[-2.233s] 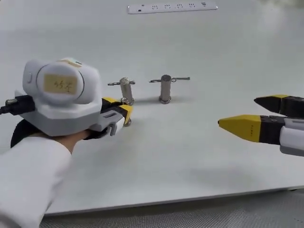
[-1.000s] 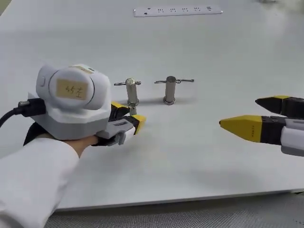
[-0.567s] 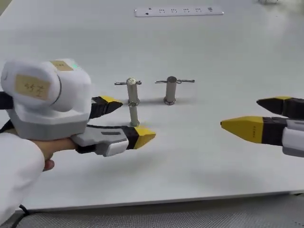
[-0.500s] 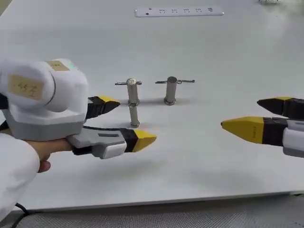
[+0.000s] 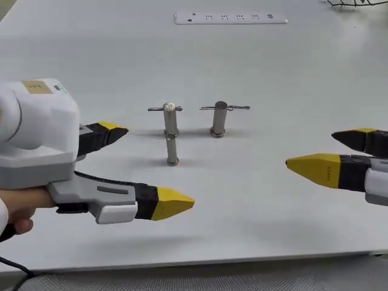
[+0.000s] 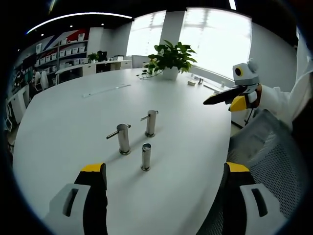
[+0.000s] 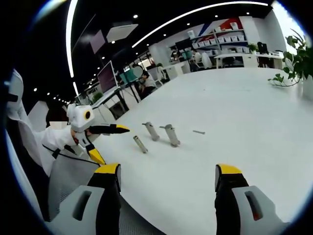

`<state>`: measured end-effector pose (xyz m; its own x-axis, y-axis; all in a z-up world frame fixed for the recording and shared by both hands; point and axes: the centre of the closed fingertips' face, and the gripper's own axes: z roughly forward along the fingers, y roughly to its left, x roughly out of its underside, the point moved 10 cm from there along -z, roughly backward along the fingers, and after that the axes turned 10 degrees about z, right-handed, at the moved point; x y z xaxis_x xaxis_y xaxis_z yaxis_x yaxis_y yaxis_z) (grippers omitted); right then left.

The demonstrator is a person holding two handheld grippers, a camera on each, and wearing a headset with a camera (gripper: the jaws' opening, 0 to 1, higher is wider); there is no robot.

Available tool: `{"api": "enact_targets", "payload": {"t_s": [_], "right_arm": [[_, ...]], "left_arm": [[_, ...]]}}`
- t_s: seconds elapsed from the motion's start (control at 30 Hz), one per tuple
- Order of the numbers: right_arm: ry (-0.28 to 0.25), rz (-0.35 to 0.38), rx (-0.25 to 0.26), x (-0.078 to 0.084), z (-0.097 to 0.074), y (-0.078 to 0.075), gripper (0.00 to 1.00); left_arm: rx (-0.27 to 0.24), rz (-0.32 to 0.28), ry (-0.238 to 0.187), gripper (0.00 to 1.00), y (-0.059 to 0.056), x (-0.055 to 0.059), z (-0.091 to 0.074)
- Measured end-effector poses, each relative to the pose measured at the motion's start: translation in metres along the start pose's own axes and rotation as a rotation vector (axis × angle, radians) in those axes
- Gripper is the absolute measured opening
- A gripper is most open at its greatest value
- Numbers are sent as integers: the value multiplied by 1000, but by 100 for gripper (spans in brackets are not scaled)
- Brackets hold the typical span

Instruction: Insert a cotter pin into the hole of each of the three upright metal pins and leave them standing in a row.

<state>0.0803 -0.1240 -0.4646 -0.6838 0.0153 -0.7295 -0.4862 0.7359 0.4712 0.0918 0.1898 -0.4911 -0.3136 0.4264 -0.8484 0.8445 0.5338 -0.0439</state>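
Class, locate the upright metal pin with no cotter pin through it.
In the head view the bare pin stands just in front of the left cotter-pinned pin, on the person's side.

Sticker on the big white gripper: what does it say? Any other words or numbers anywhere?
Yellow sticker on the left gripper: too tilted and blurred to read.
Power strip: any markings too small to read.
Nothing else readable.

Front pin (image 5: 173,150): smooth bare metal, satin sheen. Bench (image 5: 260,206): smooth white top, faint gloss. Left gripper (image 5: 157,165): matt moulded plastic shell.
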Motion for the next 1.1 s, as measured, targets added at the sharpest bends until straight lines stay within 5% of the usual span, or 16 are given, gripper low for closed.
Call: {"api": "enact_targets", "payload": {"t_s": [1.1], "right_arm": [[49,-64,19,-14,4,-5,75]], "left_arm": [[8,-46,-15,99,-2,10,-17]]}}
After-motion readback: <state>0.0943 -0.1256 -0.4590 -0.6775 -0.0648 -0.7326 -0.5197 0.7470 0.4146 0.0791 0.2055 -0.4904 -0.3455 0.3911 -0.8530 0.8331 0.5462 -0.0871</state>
